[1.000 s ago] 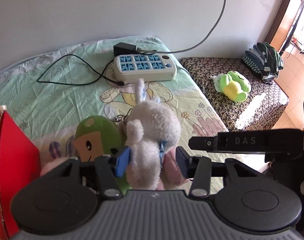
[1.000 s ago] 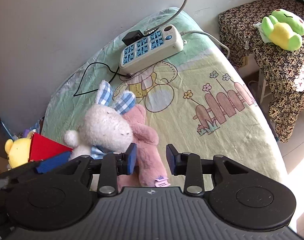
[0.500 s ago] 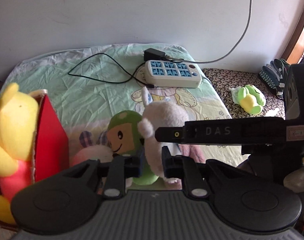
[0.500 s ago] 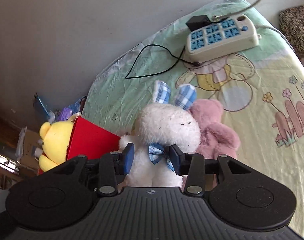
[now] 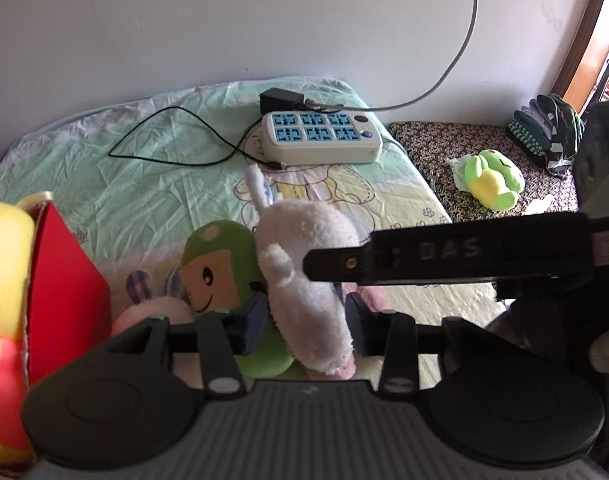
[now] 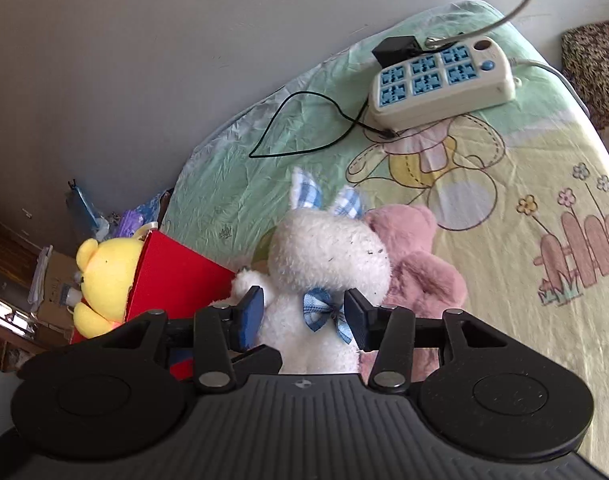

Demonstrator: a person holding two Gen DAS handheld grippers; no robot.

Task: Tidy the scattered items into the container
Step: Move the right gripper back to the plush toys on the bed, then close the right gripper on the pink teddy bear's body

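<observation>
step: lifting white plush rabbit with blue checked ears (image 6: 328, 264) off bed (image 6: 504, 184) | left gripper (image 5: 304, 320) jaws clamp its body, right gripper (image 6: 300, 314) jaws straddle its bow, contact unclear | next: carry to red container (image 6: 172, 268) beside yellow bear plush (image 6: 104, 272), release

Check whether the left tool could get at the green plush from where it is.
Probably not directly: the white bunny sits between the left tool's fingers, with the green plush behind and beside it.
</observation>
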